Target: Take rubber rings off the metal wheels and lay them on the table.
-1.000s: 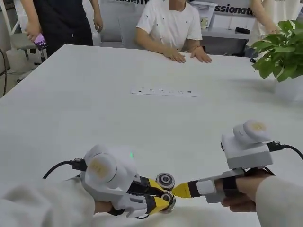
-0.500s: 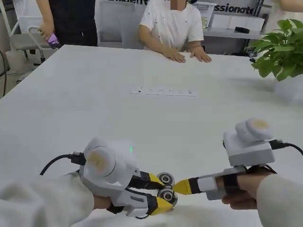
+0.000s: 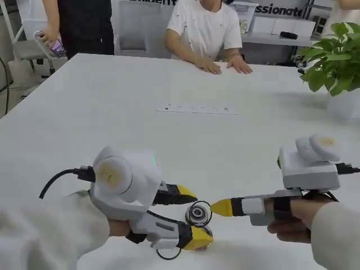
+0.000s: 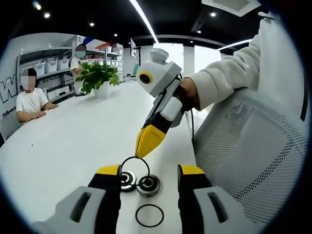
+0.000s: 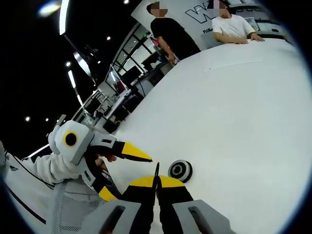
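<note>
Two metal wheels (image 4: 127, 179) (image 4: 148, 185) lie side by side on the white table between the open jaws of my left gripper (image 4: 149, 170). In the head view one wheel (image 3: 197, 214) shows between the yellow tips of that left gripper (image 3: 198, 218). My right gripper (image 3: 216, 207) comes in from the right, shut on a thin black rubber ring (image 3: 198, 205) that hangs as a loop just above the wheels. The held ring (image 4: 135, 165) hangs from the right gripper (image 4: 142, 148). Another ring (image 4: 149, 215) lies flat on the table nearer me. In the right gripper view its jaws (image 5: 156, 181) pinch the ring, with a wheel (image 5: 180, 169) beyond.
A white power strip (image 3: 197, 109) lies mid-table. A potted plant (image 3: 336, 59) stands at the far right edge. A seated person's hands (image 3: 225, 66) rest on the far edge, and another person stands at the back left. Bare table (image 3: 112, 112) stretches ahead.
My left gripper's jaws have opened and let go of the wheels. The right gripper has drawn back a little to the right with the ring looped free of the wheel.
</note>
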`<action>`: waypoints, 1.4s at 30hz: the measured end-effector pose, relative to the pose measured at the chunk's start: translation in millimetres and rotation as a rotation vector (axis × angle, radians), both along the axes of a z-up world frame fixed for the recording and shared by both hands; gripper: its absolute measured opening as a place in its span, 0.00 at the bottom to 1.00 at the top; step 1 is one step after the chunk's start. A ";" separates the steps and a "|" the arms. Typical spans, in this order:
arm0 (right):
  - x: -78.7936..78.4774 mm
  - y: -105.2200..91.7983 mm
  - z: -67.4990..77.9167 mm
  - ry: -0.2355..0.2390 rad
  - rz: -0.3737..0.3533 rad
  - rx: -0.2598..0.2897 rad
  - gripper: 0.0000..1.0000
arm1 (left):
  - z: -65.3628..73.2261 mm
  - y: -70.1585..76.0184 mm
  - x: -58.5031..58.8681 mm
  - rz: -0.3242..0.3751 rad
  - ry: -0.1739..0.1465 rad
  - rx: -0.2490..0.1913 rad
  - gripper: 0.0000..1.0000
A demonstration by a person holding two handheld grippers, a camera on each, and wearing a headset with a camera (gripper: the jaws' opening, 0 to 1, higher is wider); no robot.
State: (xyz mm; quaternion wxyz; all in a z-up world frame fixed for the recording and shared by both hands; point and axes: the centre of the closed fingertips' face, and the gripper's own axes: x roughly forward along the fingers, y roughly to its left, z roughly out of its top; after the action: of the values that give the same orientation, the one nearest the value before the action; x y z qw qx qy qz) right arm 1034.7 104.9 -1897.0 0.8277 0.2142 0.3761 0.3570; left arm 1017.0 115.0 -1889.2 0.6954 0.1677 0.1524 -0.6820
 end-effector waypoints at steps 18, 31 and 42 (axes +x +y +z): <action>4.4 1.1 22.1 -0.052 -0.041 0.063 0.00 | 42.5 27.4 -3.5 -0.004 -0.015 -0.002 0.67; 9.0 -1.6 34.1 -0.077 -0.061 0.106 0.00 | 61.3 78.5 -1.7 0.077 -0.043 0.021 0.74; 10.7 -2.3 37.1 -0.083 -0.064 0.117 0.00 | 51.9 126.5 -2.8 0.196 -0.038 0.045 0.77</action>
State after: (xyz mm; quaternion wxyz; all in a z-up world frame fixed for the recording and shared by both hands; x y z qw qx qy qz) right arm 1045.4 102.6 -1859.9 0.8396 0.2593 0.3130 0.3604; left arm 1014.2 241.5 -1837.3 0.7575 0.1804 0.1700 -0.6040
